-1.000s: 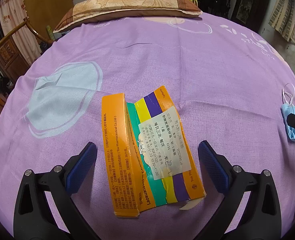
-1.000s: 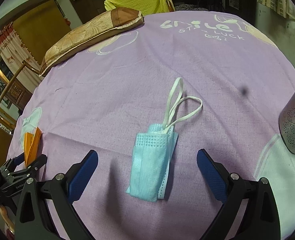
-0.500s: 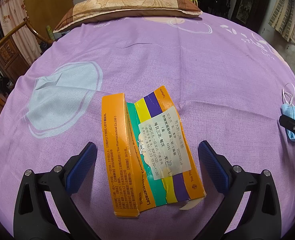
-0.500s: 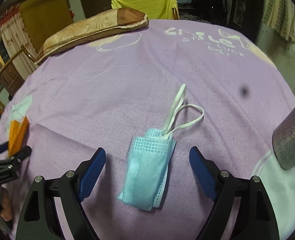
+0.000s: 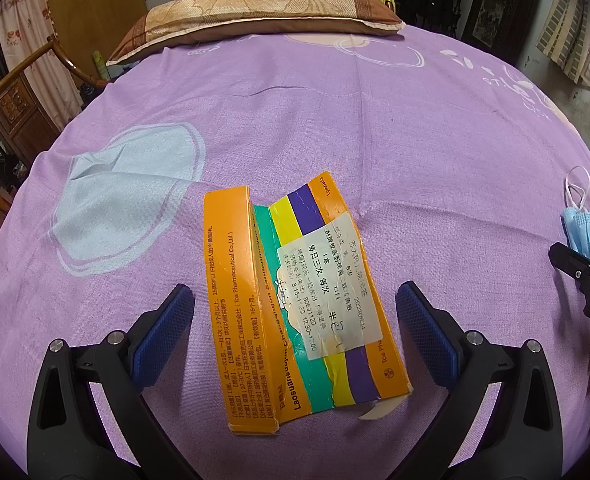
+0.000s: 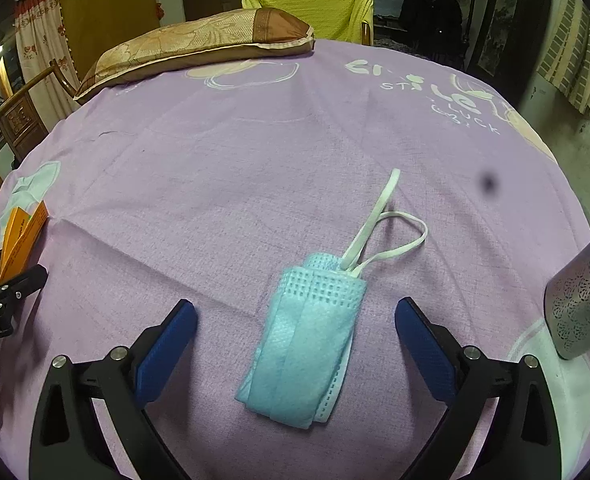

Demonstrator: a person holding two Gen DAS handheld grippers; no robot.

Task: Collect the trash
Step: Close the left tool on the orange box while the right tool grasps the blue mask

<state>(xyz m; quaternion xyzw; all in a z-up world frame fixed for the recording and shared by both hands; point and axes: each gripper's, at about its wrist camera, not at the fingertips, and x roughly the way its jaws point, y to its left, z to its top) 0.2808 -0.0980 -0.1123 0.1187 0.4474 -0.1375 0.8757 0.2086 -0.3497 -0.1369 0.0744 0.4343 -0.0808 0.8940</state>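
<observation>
A flattened orange medicine box [image 5: 295, 300] with green, yellow and purple stripes and a white label lies on the purple sheet. My left gripper [image 5: 295, 332] is open, its blue pads on either side of the box. A folded light-blue face mask [image 6: 307, 344] with white ear loops lies between the open fingers of my right gripper [image 6: 295, 344]. The mask also shows at the right edge of the left wrist view [image 5: 583, 232], and the box at the left edge of the right wrist view [image 6: 21, 240].
A brown and gold pillow [image 5: 251, 16] lies at the far edge of the purple sheet [image 5: 375, 128]. A perforated metal bin [image 6: 587, 300] stands at the right. Wooden chairs [image 5: 11, 92] stand to the left, a yellow-draped chair [image 6: 307, 12] behind the pillow.
My right gripper has moved forward and turned, so the mask now sits centred between its fingers. The left gripper and the box have not moved.
</observation>
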